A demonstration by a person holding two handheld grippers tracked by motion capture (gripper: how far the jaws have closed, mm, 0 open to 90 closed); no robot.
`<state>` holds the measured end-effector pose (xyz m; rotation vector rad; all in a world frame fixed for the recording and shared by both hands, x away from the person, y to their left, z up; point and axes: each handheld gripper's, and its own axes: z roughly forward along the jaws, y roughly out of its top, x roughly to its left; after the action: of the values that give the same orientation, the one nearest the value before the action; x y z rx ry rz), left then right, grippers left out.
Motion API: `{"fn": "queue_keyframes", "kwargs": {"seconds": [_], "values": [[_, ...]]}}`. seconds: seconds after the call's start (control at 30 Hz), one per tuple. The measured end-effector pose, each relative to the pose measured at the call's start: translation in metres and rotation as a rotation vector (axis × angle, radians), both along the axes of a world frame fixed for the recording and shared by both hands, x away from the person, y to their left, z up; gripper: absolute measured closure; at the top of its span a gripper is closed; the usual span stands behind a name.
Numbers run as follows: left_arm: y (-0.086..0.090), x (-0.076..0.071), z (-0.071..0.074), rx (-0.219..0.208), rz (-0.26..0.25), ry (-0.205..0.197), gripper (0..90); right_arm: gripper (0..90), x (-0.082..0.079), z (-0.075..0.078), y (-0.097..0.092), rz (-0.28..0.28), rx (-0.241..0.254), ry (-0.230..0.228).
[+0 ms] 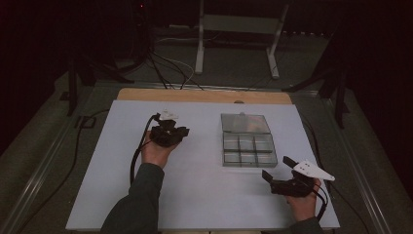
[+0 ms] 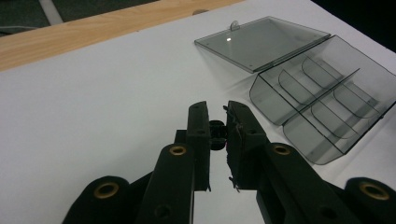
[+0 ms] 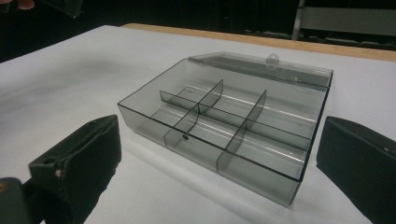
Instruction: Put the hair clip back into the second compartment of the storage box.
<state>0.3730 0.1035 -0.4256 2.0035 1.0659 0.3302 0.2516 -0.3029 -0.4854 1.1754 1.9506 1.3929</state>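
While the person's forearms come in from the near edge of the white table (image 1: pixel 204 195), each hand carries a black two-jaw gripper. Nearest, at the right front corner, the right gripper (image 1: pixel 275 171) sits low over the white surface with its jaws spread wide apart and nothing between them; in the right gripper view its two jaws stand at the far left and far right, framing the box. That box — a clear smoky plastic compartment box (image 3: pixel 224 126) — lies just beyond those jaws, flat on the table right of centre, its lid (image 3: pixel 261 65) folded back on the far side and its divided cells showing nothing inside.

Farther in and to the left, the left gripper (image 2: pixel 217 121) is held above the table, well apart from the box. Its jaws are drawn nearly together, with a narrow gap; a small dark piece sits between them near the base, but I cannot tell whether it is a held item or part of the gripper.

Beyond the white surface runs a wooden strip (image 1: pixel 204 95), and behind it a dark floor with cables (image 1: pixel 165 68) and a pale metal stand (image 1: pixel 238 29).
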Motion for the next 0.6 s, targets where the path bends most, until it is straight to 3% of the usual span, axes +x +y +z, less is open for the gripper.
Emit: {"fn": "queue_keyframes", "kwargs": {"seconds": [0.6], "values": [[-0.034, 0.016, 0.003, -0.005, -0.049, -0.008, 81.5, 0.2, 0.001, 0.0, 0.0, 0.001, 0.003, 0.002]]}}
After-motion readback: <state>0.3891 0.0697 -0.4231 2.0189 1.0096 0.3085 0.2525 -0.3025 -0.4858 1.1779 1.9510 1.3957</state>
